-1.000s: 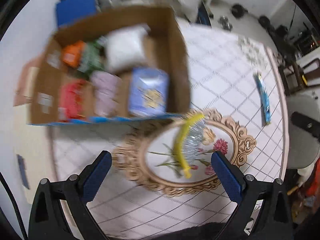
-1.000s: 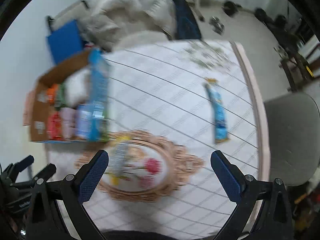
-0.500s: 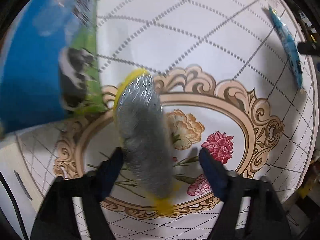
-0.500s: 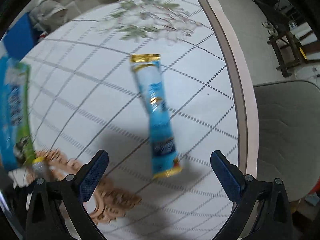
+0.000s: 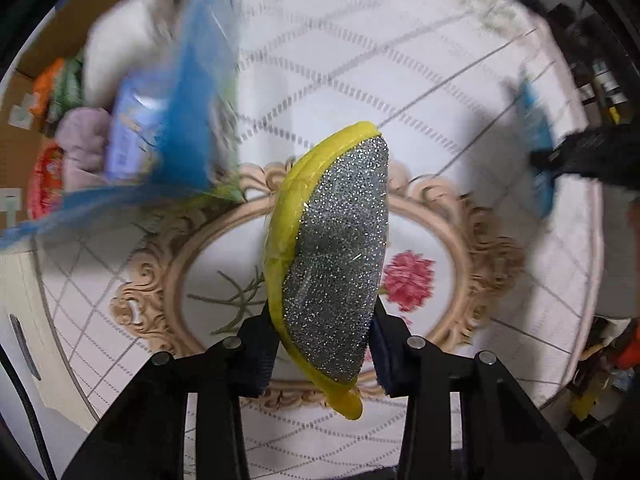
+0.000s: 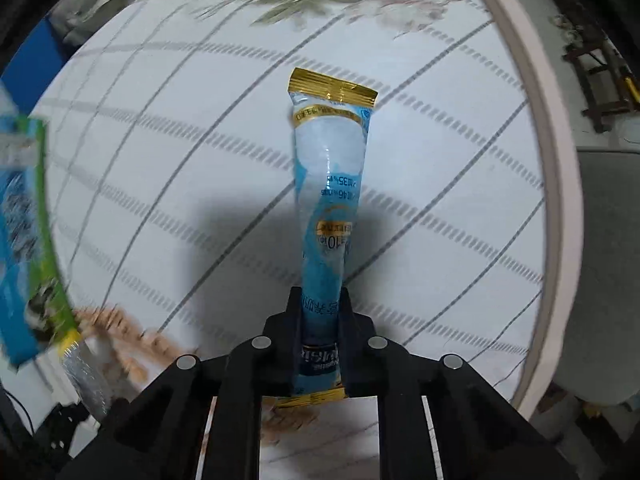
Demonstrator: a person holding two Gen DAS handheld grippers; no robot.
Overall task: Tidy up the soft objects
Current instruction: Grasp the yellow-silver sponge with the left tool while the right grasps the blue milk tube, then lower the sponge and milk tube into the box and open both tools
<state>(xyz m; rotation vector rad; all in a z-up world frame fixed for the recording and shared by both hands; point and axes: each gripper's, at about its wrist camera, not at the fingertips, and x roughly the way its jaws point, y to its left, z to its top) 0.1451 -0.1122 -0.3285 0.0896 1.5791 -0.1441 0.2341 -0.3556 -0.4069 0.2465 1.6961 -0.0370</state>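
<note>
My left gripper [image 5: 324,344] has its fingers clenched on the lower part of a yellow-edged silver scouring sponge [image 5: 336,256], which stands nearly upright above the flower medallion of the worktop [image 5: 460,80]. Off to the left, blurred, sits the cardboard box [image 5: 24,92] holding soft packets. My right gripper [image 6: 320,340] grasps the near end of a long blue sachet [image 6: 330,184], its gold-sealed far end pointing away over the quilted worktop.
</note>
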